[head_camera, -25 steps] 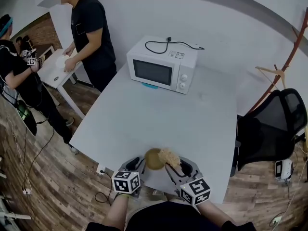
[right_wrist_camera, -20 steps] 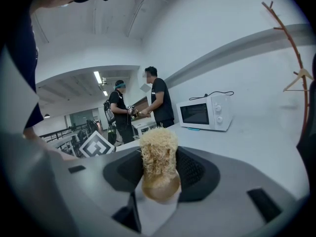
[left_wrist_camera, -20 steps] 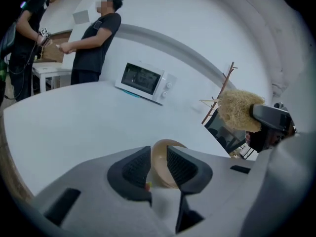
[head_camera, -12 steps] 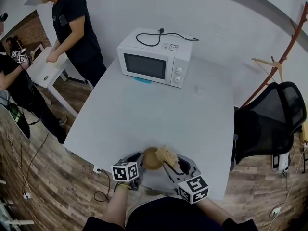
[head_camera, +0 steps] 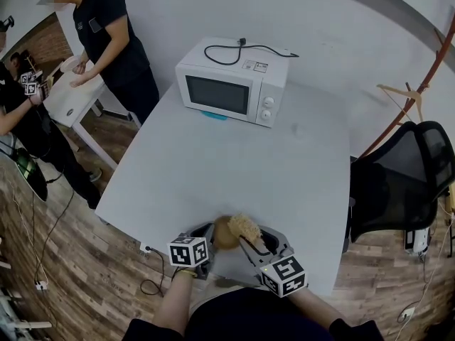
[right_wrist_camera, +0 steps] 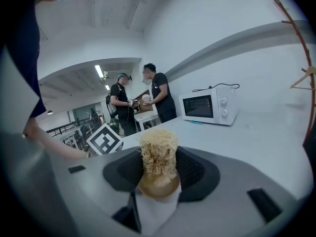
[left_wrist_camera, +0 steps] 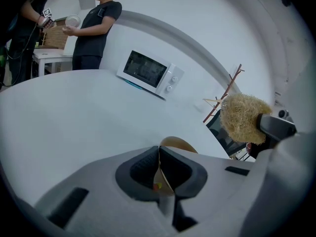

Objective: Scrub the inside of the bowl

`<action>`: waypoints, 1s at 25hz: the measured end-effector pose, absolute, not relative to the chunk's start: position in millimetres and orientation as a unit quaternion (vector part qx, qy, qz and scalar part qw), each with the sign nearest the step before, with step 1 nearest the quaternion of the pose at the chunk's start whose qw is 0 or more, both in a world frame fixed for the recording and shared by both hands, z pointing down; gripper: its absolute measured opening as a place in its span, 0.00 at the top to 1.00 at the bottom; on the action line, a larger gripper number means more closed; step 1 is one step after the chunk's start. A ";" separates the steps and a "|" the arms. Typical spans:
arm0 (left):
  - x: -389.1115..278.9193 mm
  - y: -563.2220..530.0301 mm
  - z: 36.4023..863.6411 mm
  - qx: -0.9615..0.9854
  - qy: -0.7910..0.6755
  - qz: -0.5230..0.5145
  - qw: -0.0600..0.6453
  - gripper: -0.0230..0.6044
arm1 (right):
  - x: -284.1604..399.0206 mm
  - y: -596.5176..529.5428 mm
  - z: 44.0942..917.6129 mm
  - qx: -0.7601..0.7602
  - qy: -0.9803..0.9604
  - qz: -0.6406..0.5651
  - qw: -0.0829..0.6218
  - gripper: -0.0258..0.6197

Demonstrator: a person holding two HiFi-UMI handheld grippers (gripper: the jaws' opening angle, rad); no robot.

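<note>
A tan bowl (head_camera: 223,234) is tipped on its side at the near edge of the white table (head_camera: 234,162). My left gripper (head_camera: 207,236) is at its left. In the left gripper view the jaws (left_wrist_camera: 159,154) are closing tight on the bowl's thin rim (left_wrist_camera: 177,143), and the pads press on it. My right gripper (head_camera: 254,243) is shut on a straw-coloured scrubber (head_camera: 247,226) right beside the bowl's mouth. In the right gripper view the scrubber (right_wrist_camera: 158,154) stands up between the pads on its round wooden base. The bowl's inside is hidden.
A white microwave (head_camera: 232,84) with a black cable on top stands at the table's far side. A black office chair (head_camera: 405,183) is at the right, with a wooden coat stand (head_camera: 409,94) behind it. Two people stand by a small white table (head_camera: 67,101) at the far left.
Both grippers, the bowl and the scrubber stay at the table's near edge, with the left gripper tucked closer against the bowl. The standing person at the far left has shifted.
</note>
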State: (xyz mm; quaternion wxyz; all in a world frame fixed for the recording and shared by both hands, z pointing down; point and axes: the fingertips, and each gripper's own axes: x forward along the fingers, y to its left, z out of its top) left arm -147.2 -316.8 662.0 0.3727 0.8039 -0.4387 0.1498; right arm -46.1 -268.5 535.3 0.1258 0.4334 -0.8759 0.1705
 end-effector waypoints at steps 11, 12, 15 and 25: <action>-149.4 -310.2 606.2 0.823 -0.453 0.116 0.324 0.92 | -61.8 -271.8 553.3 0.417 -0.878 0.166 0.166 0.68; -150.1 -309.5 600.4 0.824 -0.454 0.112 0.319 0.92 | -63.6 -271.5 555.1 0.415 -0.878 0.166 0.169 0.68; -150.9 -305.9 585.1 0.828 -0.458 0.100 0.307 0.92 | -67.3 -269.2 560.4 0.410 -0.879 0.164 0.182 0.68; -151.2 -289.3 554.8 0.841 -0.461 0.074 0.273 0.92 | -75.0 -263.7 563.7 0.400 -0.880 0.160 0.203 0.68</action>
